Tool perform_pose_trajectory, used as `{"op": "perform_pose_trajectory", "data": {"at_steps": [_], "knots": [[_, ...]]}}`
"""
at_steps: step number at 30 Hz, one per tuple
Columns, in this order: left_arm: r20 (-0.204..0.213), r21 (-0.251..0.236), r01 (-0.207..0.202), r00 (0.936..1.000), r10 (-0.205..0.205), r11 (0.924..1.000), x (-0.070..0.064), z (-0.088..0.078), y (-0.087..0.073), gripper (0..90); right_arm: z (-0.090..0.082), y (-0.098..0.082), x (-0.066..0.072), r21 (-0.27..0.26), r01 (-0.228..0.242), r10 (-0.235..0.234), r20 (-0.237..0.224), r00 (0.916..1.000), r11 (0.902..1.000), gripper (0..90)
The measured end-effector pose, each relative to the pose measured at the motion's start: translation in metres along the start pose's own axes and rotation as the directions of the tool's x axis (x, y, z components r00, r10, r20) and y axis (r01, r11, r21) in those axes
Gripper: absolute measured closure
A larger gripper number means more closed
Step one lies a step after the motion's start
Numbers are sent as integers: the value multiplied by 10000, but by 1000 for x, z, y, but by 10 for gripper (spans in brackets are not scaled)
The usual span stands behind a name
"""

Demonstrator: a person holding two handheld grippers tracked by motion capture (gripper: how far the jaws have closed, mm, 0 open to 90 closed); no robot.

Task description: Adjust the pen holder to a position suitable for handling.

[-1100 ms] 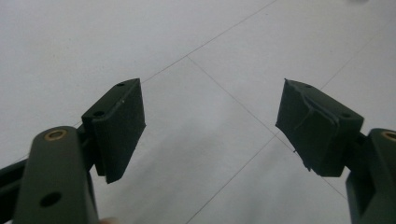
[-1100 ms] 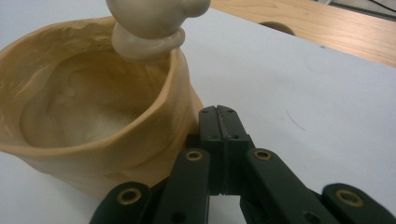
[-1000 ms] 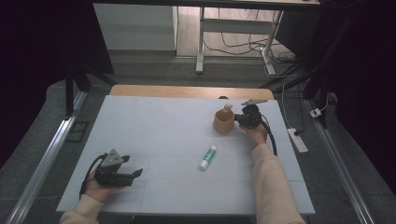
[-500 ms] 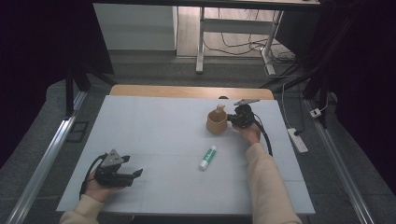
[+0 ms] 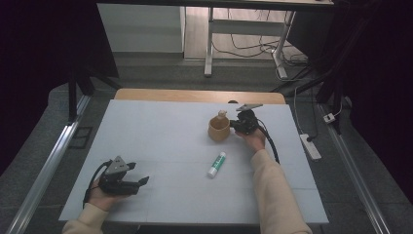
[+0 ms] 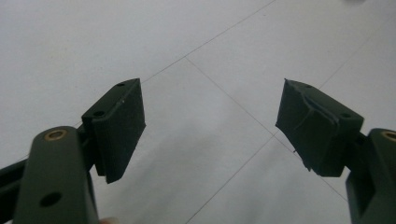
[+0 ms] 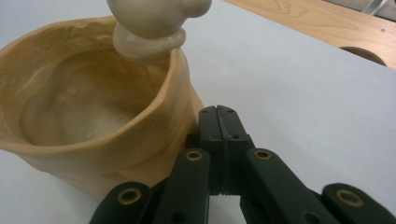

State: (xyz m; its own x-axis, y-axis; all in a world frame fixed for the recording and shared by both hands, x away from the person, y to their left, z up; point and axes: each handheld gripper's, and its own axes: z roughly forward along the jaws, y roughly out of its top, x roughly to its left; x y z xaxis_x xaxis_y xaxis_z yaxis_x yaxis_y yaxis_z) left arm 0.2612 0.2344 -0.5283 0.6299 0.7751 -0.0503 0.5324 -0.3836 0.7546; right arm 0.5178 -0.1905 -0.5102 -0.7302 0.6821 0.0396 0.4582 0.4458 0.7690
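A tan, lumpy cup (image 5: 218,129) with a cream knob on its rim stands on the white table top (image 5: 160,131), right of the middle. In the right gripper view the cup (image 7: 93,116) is close up. My right gripper (image 7: 218,112) is shut, its pads pressed together with nothing between them, and its tips lie against the cup's outer wall. In the high view the right gripper (image 5: 234,126) sits just right of the cup. My left gripper (image 5: 141,182) rests open at the front left, its jaws (image 6: 210,126) wide apart over bare table.
A white stick with a green band (image 5: 216,164) lies in front of the cup. A wooden strip (image 5: 195,95) runs along the table's far edge, with a round hole (image 7: 369,53) in it. A power strip (image 5: 310,146) lies on the floor at the right.
My right gripper has moved left, and the cup has slid left along with it. The left gripper has stayed still.
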Motion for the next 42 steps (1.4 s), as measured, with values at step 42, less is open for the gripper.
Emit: {"op": "perform_pose_trajectory", "data": {"at_steps": [42], "knots": [[33, -33, -42, 10000, 42, 10000, 0, 0, 0, 231, 26, 16, 52, 175, 984, -961, -1027, 9901, 9950, 898]]}}
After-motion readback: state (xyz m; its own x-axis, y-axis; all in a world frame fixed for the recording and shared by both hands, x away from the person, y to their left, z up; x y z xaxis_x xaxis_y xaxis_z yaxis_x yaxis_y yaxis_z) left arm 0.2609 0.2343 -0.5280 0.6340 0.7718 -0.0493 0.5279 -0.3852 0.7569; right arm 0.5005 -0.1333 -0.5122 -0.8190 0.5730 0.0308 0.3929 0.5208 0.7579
